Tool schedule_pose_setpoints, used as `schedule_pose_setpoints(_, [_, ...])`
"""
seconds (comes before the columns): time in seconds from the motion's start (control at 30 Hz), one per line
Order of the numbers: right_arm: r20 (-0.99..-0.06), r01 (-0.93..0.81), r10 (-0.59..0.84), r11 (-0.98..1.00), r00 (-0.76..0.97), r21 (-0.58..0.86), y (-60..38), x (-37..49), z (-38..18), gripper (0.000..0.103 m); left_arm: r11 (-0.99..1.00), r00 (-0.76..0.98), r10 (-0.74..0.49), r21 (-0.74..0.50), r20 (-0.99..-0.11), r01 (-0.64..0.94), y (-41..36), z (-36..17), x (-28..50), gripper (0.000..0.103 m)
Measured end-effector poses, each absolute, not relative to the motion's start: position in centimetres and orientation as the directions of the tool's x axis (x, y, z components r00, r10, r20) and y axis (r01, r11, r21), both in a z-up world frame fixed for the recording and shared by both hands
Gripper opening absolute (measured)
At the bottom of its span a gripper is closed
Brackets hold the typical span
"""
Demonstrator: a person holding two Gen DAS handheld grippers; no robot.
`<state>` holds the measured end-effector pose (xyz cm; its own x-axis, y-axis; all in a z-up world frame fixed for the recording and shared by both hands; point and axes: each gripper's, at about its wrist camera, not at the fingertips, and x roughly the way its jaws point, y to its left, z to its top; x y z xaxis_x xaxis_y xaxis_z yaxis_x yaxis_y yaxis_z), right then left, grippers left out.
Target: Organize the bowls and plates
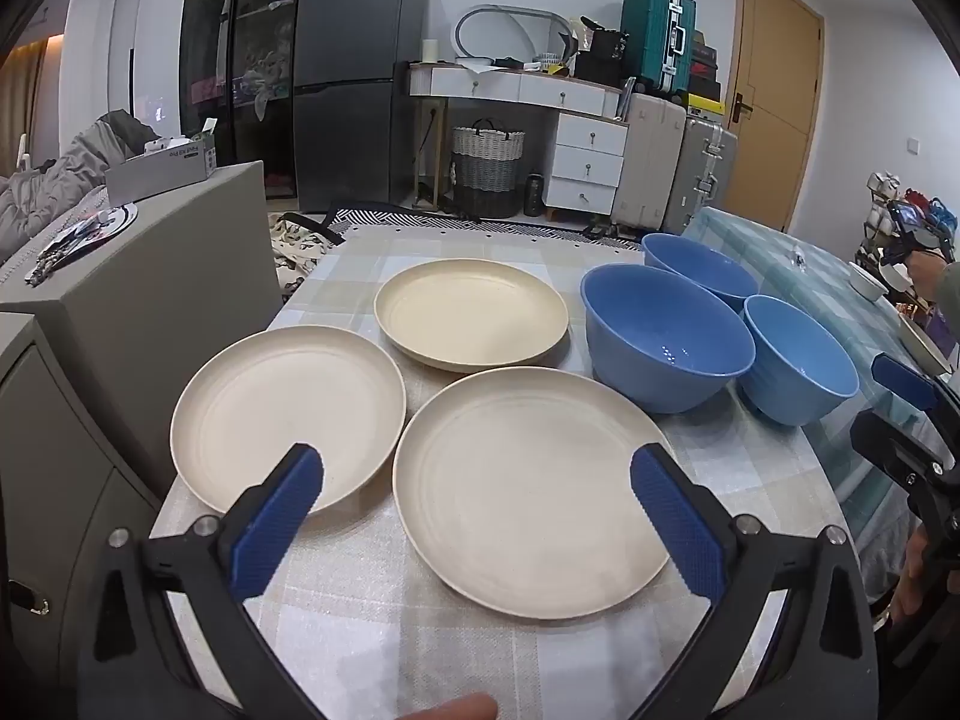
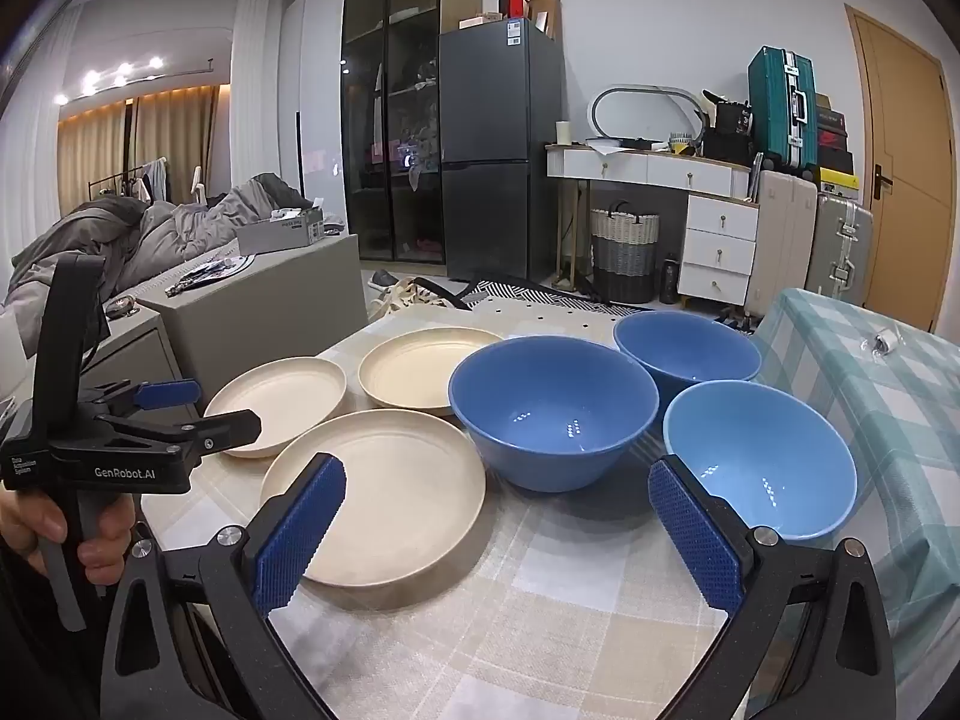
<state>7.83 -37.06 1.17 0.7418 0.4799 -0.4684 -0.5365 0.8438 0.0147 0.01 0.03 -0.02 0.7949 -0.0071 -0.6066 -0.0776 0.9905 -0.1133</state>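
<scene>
Crowding plates point(image 1: 531, 495), three bowls point(image 1: 666, 336), grey cabinet point(image 1: 168, 276)

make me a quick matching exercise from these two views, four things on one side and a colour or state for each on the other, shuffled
Things:
1. nearest plate
2. largest bowl
3. left hand-held gripper
4. laundry basket

Colour or state:
A. jaws wide open, holding nothing
B. cream, flat on the table, with nothing on it
C. standing on the floor by the white drawers
D. dark blue, upright, with nothing in it

Pairs: 1-B, 2-D, 3-A, 4-C
</scene>
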Motion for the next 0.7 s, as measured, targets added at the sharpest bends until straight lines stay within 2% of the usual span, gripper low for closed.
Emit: schedule_pose_setpoints(0.7, [-0.470, -0.537, 0.478, 0.844, 0.742, 0.011, -37.03, 7.82, 1.15, 0.103, 0.992, 0.798, -0.002, -0.101, -0.603, -0.073, -0.18, 0.07, -0.04, 0.103])
